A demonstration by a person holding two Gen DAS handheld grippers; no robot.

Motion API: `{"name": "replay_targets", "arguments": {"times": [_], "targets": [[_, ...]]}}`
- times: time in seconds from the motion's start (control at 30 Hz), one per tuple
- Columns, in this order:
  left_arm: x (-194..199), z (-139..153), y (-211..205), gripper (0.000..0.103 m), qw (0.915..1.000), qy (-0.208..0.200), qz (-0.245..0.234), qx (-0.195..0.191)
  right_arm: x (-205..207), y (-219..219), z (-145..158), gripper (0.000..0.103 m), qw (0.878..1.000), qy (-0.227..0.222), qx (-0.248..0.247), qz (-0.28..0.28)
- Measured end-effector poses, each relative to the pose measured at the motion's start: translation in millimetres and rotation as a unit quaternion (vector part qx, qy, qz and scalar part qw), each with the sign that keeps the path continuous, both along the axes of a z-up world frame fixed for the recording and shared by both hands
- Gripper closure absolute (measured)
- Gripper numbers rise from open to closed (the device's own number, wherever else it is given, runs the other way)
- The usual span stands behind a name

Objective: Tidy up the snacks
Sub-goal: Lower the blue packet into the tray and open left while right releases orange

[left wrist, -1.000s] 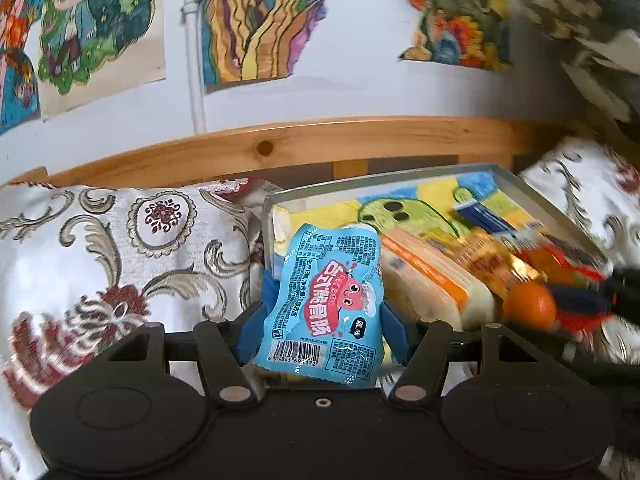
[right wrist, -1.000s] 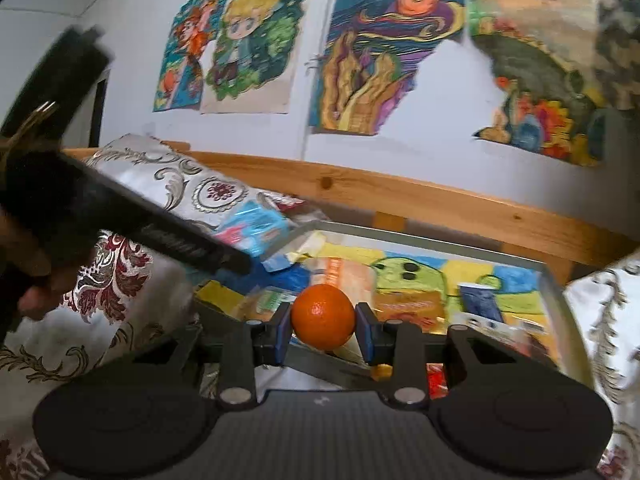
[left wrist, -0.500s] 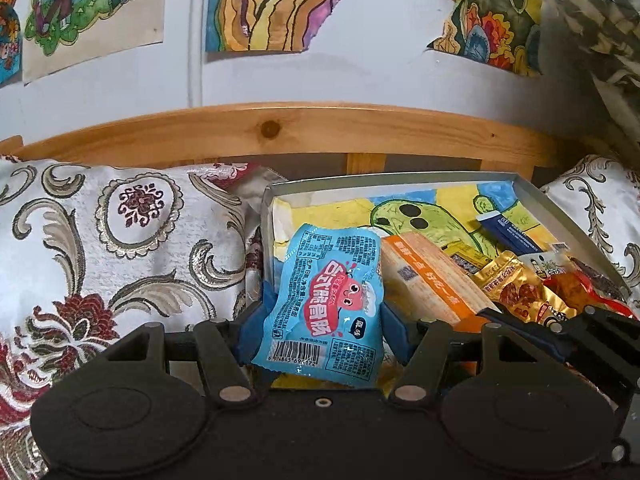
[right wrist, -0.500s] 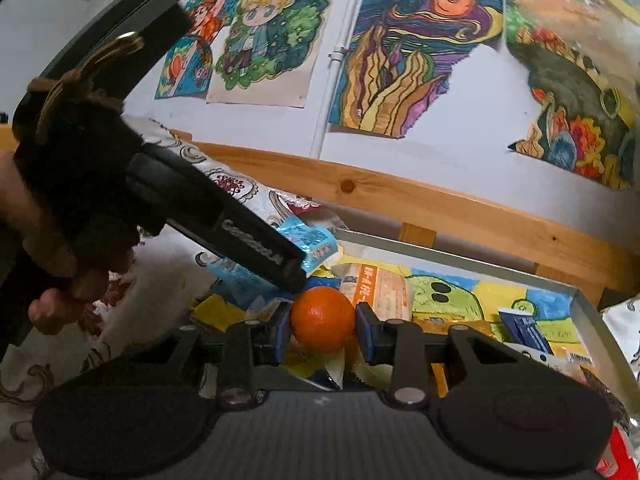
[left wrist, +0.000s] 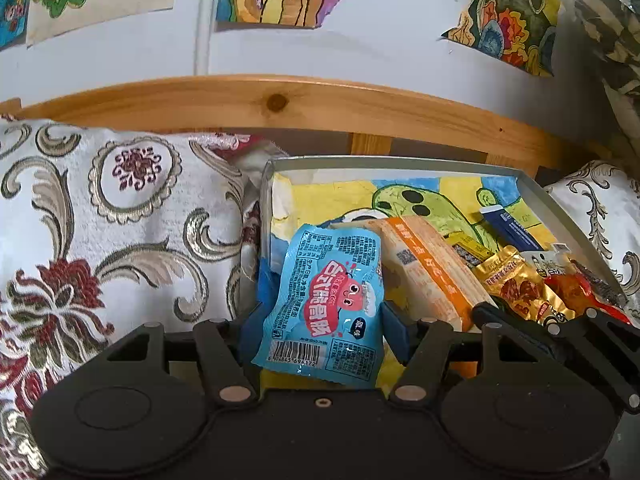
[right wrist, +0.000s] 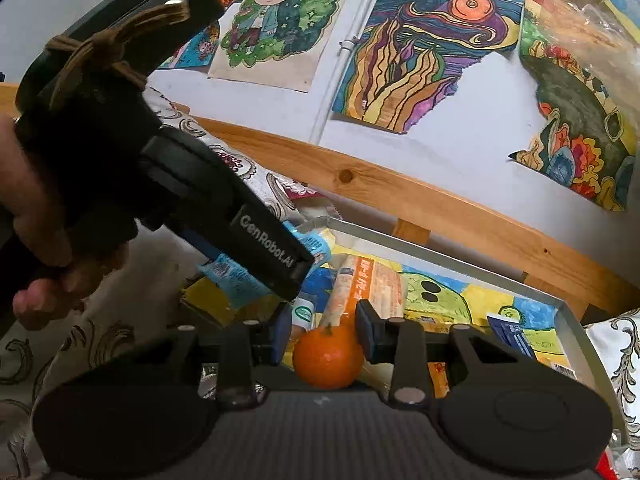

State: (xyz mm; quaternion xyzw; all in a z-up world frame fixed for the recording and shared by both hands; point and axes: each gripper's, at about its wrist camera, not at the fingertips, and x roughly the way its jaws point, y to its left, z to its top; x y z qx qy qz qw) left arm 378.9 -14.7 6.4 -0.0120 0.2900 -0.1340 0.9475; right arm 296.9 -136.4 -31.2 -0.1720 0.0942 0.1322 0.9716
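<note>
A grey tray (left wrist: 400,162) lined with a colourful drawing holds several snack packs. My left gripper (left wrist: 324,322) is shut on a light blue snack packet (left wrist: 324,300), upright above the tray's near left corner. In the right wrist view that packet (right wrist: 236,280) pokes out under the left gripper's black body (right wrist: 224,220). My right gripper (right wrist: 324,334) is low over the tray (right wrist: 440,244). A tangerine (right wrist: 328,356) sits below its blue pads, which stand slightly wider than before and appear open. The right gripper's fingers (left wrist: 560,328) show at the left wrist view's lower right.
In the tray lie an orange-striped cracker pack (left wrist: 424,268), gold packets (left wrist: 512,284), a red packet (left wrist: 580,292) and a dark blue sachet (left wrist: 508,228). Patterned cushions (left wrist: 120,240) flank the tray. A wooden rail (left wrist: 280,104) and a wall with drawings stand behind. A hand (right wrist: 40,240) holds the left gripper.
Both grippers have moved forward and lower over the tray. The tangerine has dropped below the right gripper's pads. The left gripper still holds the blue packet.
</note>
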Motion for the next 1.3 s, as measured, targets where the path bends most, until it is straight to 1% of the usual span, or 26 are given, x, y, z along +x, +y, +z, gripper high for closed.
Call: {"name": "replay_targets", "arguments": {"times": [0.2, 0.47, 0.67, 0.77, 0.83, 0.97, 1.03, 1.17, 1.3], "targets": [[0, -3, -1, 0.037, 1.0000, 0.004, 0.001, -0.002, 0, -3, -1, 0.063, 1.000, 0.000, 0.005, -0.004], [-2, -2, -1, 0.035, 0.9999, 0.008, 0.003, -0.013, 0, -5, -1, 0.054, 1.000, 0.003, 0.014, -0.005], [-7, 2, 1, 0.021, 0.9996, 0.006, 0.017, -0.023, -1, -10, 3, 0.042, 1.000, 0.002, 0.028, -0.012], [-13, 7, 1, 0.015, 0.9993, -0.001, 0.025, -0.027, -4, -15, 8, 0.035, 0.999, 0.001, 0.039, -0.015], [-18, 12, 2, 0.009, 0.9991, -0.010, 0.031, -0.027, -7, -18, 13, 0.029, 0.999, -0.002, 0.044, -0.018], [-31, 26, 4, 0.006, 0.9982, -0.025, 0.043, -0.034, -17, -25, 25, 0.022, 0.998, -0.010, 0.052, -0.024], [-37, 32, 5, 0.003, 0.9977, -0.030, 0.048, -0.037, -22, -30, 31, 0.019, 0.998, -0.012, 0.055, -0.026], [-53, 46, 6, 0.002, 0.9968, -0.044, 0.055, -0.038, -35, -37, 44, 0.016, 0.997, -0.015, 0.067, -0.034], [-73, 58, 6, 0.001, 0.9959, -0.057, 0.060, -0.037, -51, -47, 55, 0.013, 0.995, -0.016, 0.090, -0.045]]}}
